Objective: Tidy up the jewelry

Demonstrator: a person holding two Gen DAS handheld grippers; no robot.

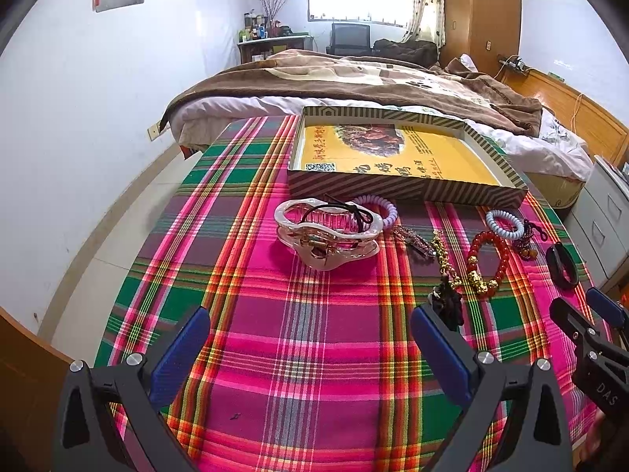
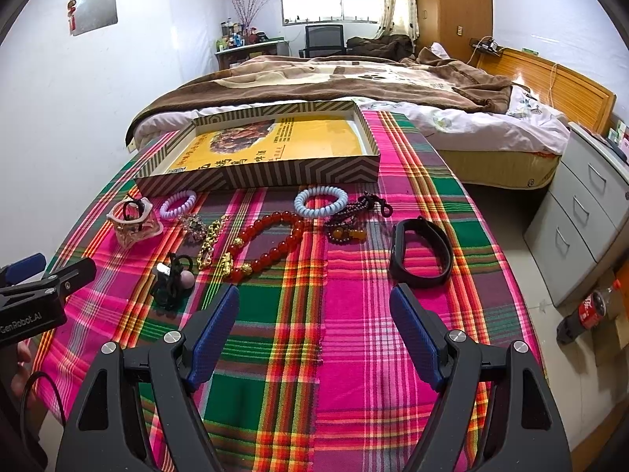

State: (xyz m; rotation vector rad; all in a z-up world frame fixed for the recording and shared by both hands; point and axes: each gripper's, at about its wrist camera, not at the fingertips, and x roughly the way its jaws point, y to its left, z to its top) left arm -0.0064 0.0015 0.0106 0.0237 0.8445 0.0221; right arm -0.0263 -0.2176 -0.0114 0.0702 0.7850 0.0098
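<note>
Both the left gripper [image 1: 310, 338] and right gripper [image 2: 314, 314] hover with jaws spread and empty, since nothing is picked yet: the jewelry, like the red bead bracelet [image 2: 271, 244], lies ahead of the jaws, short of the striped box [image 2: 275, 173] beyond.

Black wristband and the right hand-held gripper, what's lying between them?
Nothing but bare plaid cloth: in the right wrist view the black wristband lies just beyond the open right hand-held gripper, off its right fingertip.
</note>
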